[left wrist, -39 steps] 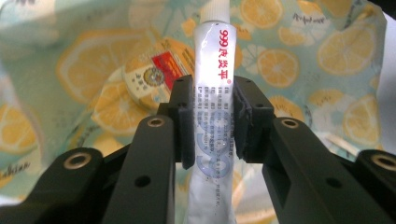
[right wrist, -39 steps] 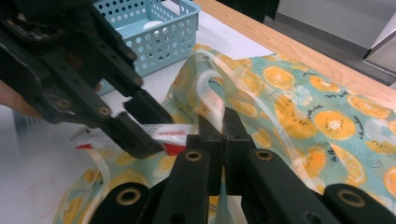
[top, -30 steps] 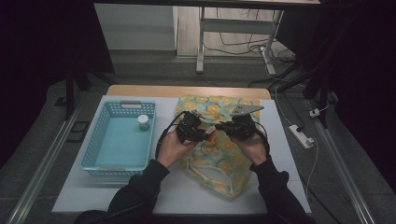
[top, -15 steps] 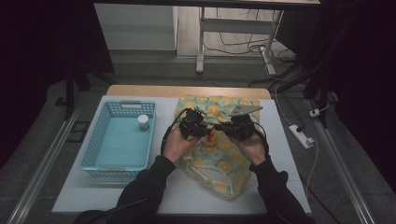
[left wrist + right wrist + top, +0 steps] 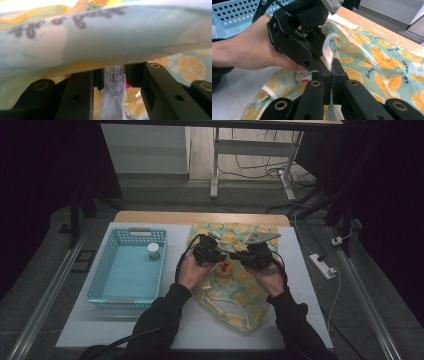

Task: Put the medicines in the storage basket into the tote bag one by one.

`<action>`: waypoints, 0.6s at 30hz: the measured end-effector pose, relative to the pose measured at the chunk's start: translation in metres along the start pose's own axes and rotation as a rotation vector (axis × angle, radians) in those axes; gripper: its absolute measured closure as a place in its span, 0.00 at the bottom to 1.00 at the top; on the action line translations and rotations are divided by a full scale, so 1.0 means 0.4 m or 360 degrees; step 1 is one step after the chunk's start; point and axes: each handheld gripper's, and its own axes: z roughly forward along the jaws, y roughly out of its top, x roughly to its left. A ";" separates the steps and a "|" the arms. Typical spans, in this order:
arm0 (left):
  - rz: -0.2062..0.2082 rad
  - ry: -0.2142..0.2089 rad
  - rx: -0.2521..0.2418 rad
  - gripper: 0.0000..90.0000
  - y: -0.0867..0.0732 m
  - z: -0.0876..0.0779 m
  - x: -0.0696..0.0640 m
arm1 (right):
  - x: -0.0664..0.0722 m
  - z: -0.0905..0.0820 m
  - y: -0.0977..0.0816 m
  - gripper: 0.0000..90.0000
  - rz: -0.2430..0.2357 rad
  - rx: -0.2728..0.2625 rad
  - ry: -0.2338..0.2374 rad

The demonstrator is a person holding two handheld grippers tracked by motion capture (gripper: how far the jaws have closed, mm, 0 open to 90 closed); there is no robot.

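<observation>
A teal bag [image 5: 235,305] printed with orange slices lies on the white table. My right gripper [image 5: 247,259] is shut on the bag's clear plastic strap [image 5: 329,51] and lifts the bag's upper layer. In the right gripper view its jaws [image 5: 331,71] stand closed together on that strap, and the black body of the left gripper [image 5: 297,37] sits just ahead in a hand. My left gripper [image 5: 212,256] is shut on a thin white packet [image 5: 113,100] with blue print, which sits at the bag's mouth under the raised fabric [image 5: 100,37]. A red-and-white bit [image 5: 226,267] shows between the grippers.
A light blue basket [image 5: 97,275] stands on the table's left side with a small white jar [image 5: 153,251] inside at the back. A wooden strip [image 5: 200,217] runs along the far edge. On the floor at right lies a white power strip [image 5: 322,266].
The left hand has edged a little right and down toward the bag's mouth with the packet. The right hand has kept still on the strap.
</observation>
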 end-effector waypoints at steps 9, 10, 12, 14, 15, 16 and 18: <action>0.0007 -0.0017 0.0000 0.78 0.005 0.023 0.006 | -0.001 0.003 -0.001 1.00 0.0001 0.0007 -0.0002; 0.0011 -0.0022 -0.0001 0.78 0.006 0.025 0.005 | -0.001 0.003 -0.001 1.00 0.0000 0.0008 -0.0002; 0.0021 -0.0022 -0.0022 0.75 0.006 0.026 0.003 | -0.002 0.002 -0.001 1.00 -0.0002 0.0007 -0.0005; 0.0028 -0.0025 -0.0030 0.71 0.008 0.020 0.001 | -0.002 0.000 -0.001 1.00 0.0001 0.0007 -0.0004; 0.0034 -0.0024 -0.0028 0.69 0.009 0.017 0.000 | -0.003 -0.001 -0.001 1.00 0.0003 0.0004 -0.0006; 0.0046 -0.0016 -0.0027 0.68 0.009 0.013 -0.002 | -0.003 -0.002 -0.001 1.00 0.0003 0.0001 -0.0007; 0.0071 -0.0007 -0.0014 0.63 0.010 0.006 -0.004 | -0.004 -0.003 0.000 1.00 0.0001 -0.0002 -0.0005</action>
